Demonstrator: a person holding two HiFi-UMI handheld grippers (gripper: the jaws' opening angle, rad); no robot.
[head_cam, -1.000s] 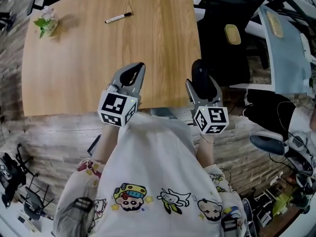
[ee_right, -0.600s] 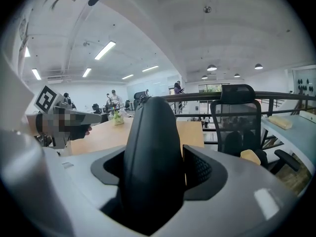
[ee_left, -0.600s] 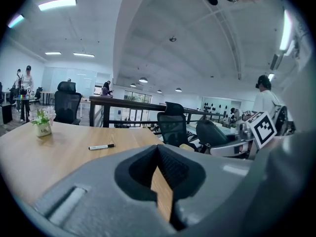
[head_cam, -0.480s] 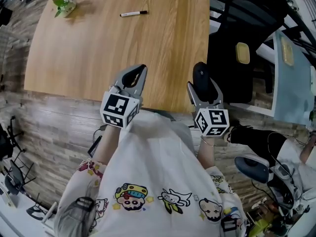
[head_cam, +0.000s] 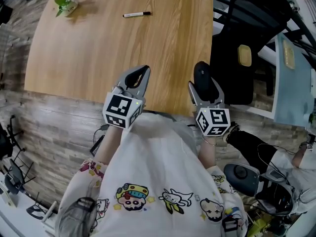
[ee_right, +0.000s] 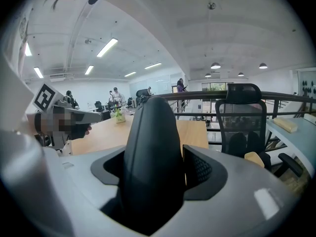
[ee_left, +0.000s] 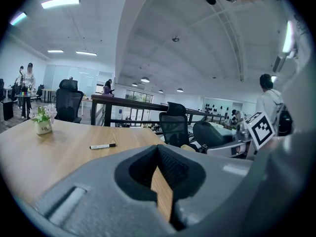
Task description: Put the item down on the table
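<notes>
Standing between right fingers [ee_right: 201,170] — black item [ee_right: 152,157] (gripped)

The item [ee_right: 150,152] is black, right tongs [head_cam: 203,73] grey, table [head_cam: 89,48] pale wood-grain

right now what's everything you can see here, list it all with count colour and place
table: one, light wood, ahead of the person
marker pen: one, white with a black cap, lying on the table's far side
potted plant: one, green with pale flowers, at the table's far left corner
office chair: one, black, just off the table's right edge
rounded item: one, black, possibly a computer mouse, between the right gripper's jaws
shirt: one, white with cartoon prints, at the bottom of the head view
left gripper: one, grey with a black-and-white marker cube, jaws shut on nothing, over the table's near edge
right gripper: one, grey with a black-and-white marker cube, shut on the rounded item, over the table's near right corner
</notes>
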